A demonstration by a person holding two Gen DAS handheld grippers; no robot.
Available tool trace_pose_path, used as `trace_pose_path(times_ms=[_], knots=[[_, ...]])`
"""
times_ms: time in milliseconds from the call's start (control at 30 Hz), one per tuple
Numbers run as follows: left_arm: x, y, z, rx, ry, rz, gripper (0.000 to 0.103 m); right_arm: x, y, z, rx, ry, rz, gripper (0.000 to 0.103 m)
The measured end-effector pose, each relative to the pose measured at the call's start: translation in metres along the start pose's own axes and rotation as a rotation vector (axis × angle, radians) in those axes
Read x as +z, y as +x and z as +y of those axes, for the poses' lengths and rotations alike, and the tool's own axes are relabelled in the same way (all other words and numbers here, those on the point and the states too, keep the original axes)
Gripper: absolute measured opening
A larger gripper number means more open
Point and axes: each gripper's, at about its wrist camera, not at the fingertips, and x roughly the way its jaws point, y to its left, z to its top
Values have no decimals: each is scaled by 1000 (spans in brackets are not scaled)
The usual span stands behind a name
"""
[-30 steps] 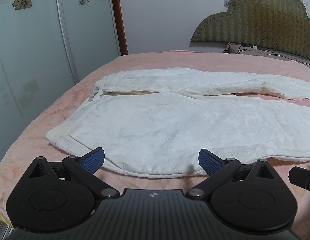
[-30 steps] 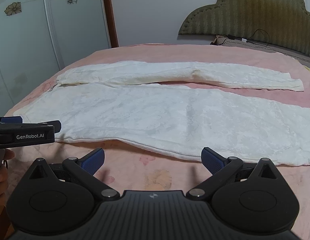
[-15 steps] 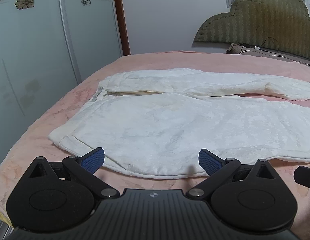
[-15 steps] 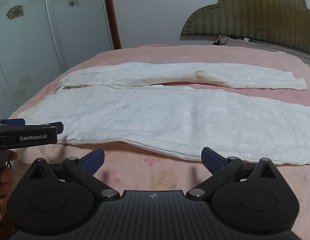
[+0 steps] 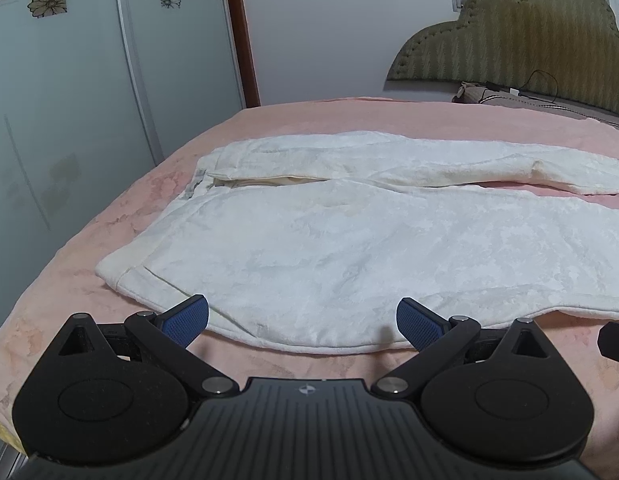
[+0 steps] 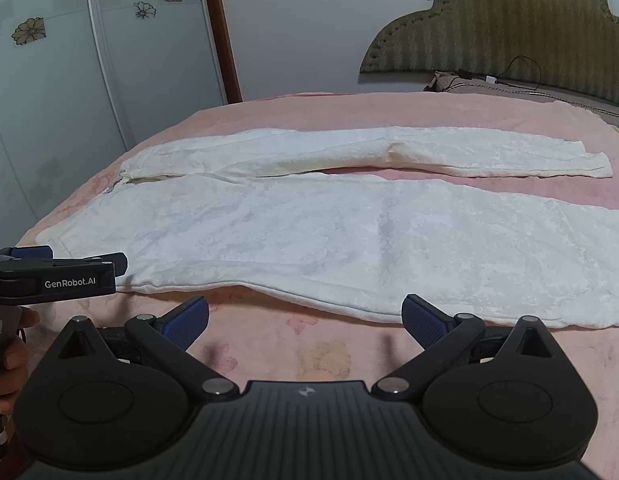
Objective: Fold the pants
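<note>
1. Left wrist view: left gripper [image 5: 302, 316] spread wide, holding nothing, poised over the near hem of the white pants [image 5: 349, 248], which lie flat on the pink bed [image 5: 49, 280], waistband to the left. Judgement: it should bite the near edge close to the waistband corner, taking both layers.

2. Right wrist view: right gripper [image 6: 305, 314] also agape and empty, just short of the near leg's edge. Far leg lies apart. Judgement: grip further down the leg, then lift both ends evenly so the near leg lands square on the far one.
</note>
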Motion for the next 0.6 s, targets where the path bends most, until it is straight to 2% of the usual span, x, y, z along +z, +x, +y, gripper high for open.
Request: trace_pose_path(times_ms=[400,600], knots=[[1,1,1,-9,-2,2,102,0,-3,1,8,-21,-30,103],[19,15,3,-39,-17,-19,102,14,-7,3,67,-162,-127,103]])
